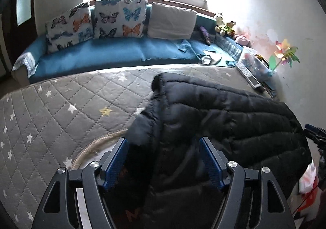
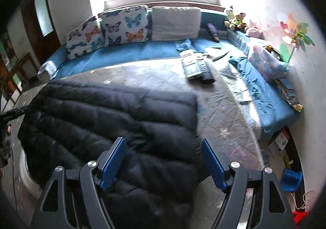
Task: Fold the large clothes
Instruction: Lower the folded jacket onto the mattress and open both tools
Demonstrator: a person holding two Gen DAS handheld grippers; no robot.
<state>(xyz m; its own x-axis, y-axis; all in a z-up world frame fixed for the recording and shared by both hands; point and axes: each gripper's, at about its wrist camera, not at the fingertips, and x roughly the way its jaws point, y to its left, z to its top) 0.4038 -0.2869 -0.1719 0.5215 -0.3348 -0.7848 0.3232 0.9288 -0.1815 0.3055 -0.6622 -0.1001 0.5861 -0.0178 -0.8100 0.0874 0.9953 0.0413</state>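
A black quilted puffer jacket [image 1: 214, 119] lies folded on a grey star-patterned quilted mat [image 1: 61, 111]. My left gripper [image 1: 163, 145] is open, its blue-padded fingers [image 1: 117, 159] spread above the jacket's near left edge, holding nothing. In the right wrist view the jacket [image 2: 114, 119] covers the mat's left half [image 2: 224, 117]. My right gripper [image 2: 163, 145] is open, its fingers [image 2: 214, 163] spread over the jacket's near right edge, holding nothing.
A blue sofa [image 1: 101, 52] with butterfly cushions [image 1: 120, 18] stands behind the mat under a window. Remote controls [image 2: 195, 66] lie at the mat's far edge. A pinwheel [image 2: 295, 33], toys and bags sit by the right wall. A beige cord [image 1: 95, 145] lies near my left gripper.
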